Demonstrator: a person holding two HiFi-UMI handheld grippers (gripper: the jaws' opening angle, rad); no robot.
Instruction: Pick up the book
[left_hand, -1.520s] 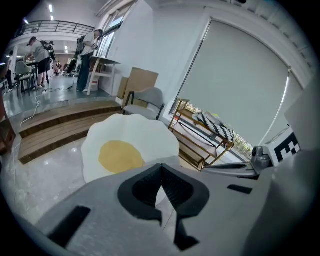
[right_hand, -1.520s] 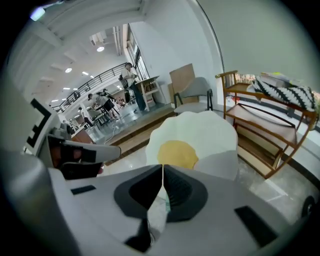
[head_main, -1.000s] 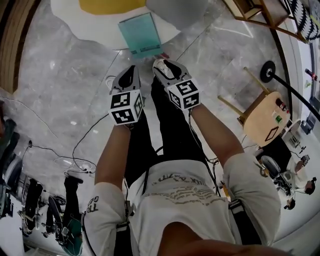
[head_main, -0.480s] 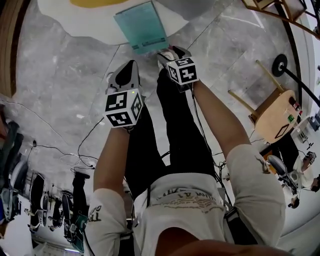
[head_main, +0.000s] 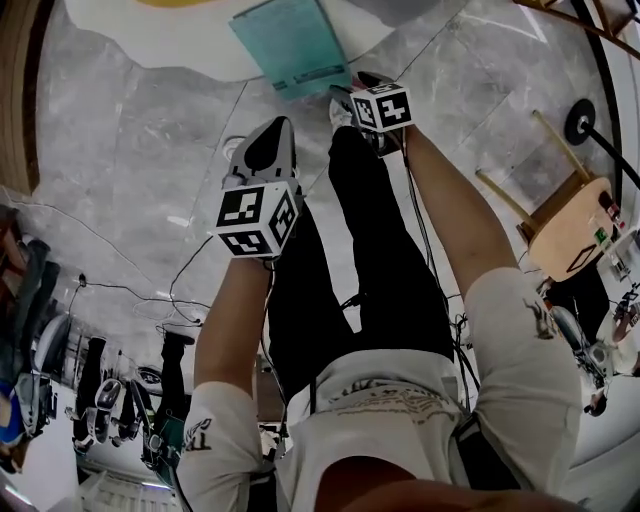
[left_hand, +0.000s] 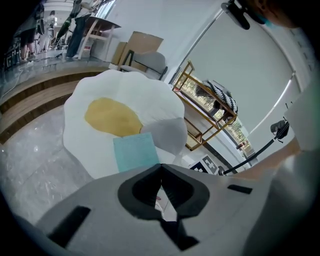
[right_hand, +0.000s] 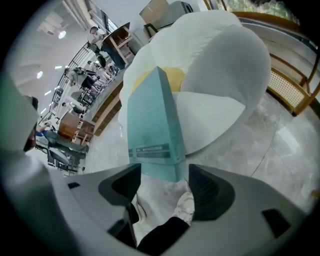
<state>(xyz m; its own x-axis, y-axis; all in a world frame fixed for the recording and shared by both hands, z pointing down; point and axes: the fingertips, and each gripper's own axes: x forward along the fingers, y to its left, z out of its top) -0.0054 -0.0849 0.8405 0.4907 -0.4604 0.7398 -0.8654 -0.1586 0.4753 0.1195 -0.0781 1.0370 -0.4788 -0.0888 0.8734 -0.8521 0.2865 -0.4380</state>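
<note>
I saw a teal book (head_main: 290, 45), a white egg-shaped cushion (left_hand: 150, 95) with yellow centre, and grey veined marble floor (head_main: 140, 150).

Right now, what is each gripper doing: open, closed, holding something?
Left gripper: closed, holding nothing.
Right gripper: open, holding nothing; the book sits just ahead of its jaws, not gripped.

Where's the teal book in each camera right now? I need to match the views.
Head view: book at top centre, lying over the white cushion's near edge.
Left gripper view: book just left of centre, on the cushion.
Right gripper view: book at centre, large.
Shared landmark: the white cushion with its yellow patch.
</note>
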